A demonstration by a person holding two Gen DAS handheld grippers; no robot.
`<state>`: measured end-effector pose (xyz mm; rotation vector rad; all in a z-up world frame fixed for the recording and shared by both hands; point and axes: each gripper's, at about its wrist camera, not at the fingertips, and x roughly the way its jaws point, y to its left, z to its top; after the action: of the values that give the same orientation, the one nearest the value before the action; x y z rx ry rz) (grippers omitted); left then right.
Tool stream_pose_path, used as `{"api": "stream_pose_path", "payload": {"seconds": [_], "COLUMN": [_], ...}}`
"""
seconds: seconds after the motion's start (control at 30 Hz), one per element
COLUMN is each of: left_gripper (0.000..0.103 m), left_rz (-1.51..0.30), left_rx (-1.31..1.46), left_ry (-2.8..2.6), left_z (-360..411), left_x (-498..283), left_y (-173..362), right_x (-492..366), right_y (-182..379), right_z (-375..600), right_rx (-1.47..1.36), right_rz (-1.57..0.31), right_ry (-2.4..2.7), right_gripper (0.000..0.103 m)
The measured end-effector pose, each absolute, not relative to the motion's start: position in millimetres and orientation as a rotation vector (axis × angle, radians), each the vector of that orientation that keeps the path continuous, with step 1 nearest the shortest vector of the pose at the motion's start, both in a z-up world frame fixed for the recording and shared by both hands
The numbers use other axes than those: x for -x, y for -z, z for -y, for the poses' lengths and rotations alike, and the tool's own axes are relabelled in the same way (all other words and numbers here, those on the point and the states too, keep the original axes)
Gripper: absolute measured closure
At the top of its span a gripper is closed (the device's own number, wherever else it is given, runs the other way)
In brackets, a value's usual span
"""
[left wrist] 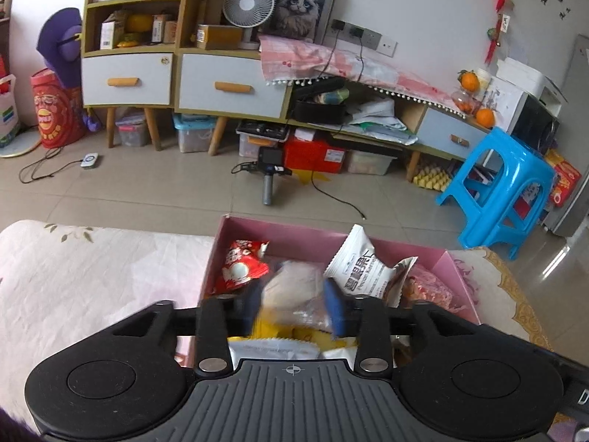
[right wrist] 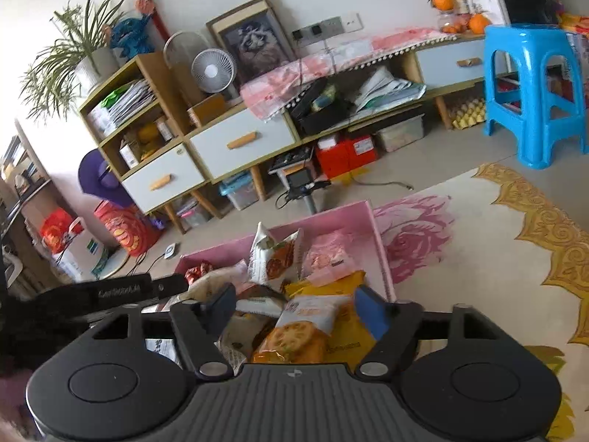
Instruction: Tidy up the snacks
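**Both grippers over the pink snack box**

A cluttered living room lies ahead of us: a low cabinet [left wrist: 228, 88] with pale drawers, a small white fan [left wrist: 249, 3], a framed cat picture [left wrist: 299, 5] and a blue plastic stool [left wrist: 497, 188] on the tiled floor. Nearer, a flowered cloth [left wrist: 92, 276] covers the surface on which the open pink box [left wrist: 279, 230] rests, packed with snack packets

Our left gripper [left wrist: 296, 307] hangs over the box with its blue pads slightly parted; a blurred pale packet [left wrist: 294, 294] sits between them, and we cannot tell whether the pads still press on it. Beside it stand a red packet [left wrist: 241, 263] and a white packet [left wrist: 359, 261], both inside the box

Our right gripper [right wrist: 298, 307] is spread wide above a packet printed with orange lotus-root slices [right wrist: 294, 335], which lies on a yellow packet [right wrist: 349, 331] in the box; the pads do not touch it
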<state>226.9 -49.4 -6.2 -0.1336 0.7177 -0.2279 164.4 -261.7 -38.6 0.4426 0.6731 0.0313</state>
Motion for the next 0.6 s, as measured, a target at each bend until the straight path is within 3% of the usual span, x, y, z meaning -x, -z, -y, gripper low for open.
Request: {"api": "stream_pose_path", "payload": {"seconds": [0.1, 0.27, 0.6], "left_gripper": [0.044, 0.023, 0.008], "left_rz": [-0.710, -0.694, -0.761], "left_rx": [0.127, 0.119, 0.099], "left_ry": [0.227, 0.228, 0.162], "left_z": [46, 39, 14], "left_x": [-218, -199, -139], "left_y": [3, -6, -8], "right_x": [-162, -154, -120], "right_y": [36, 30, 13], "right_z": [263, 268, 273], "right_rx": [-0.423, -0.396, -0.287], "right_rz": [-0.676, -0.683, -0.713], "right_ry": [-0.034, -0.041, -0.076], "right_gripper": [0.038, 0.027, 0.015]}}
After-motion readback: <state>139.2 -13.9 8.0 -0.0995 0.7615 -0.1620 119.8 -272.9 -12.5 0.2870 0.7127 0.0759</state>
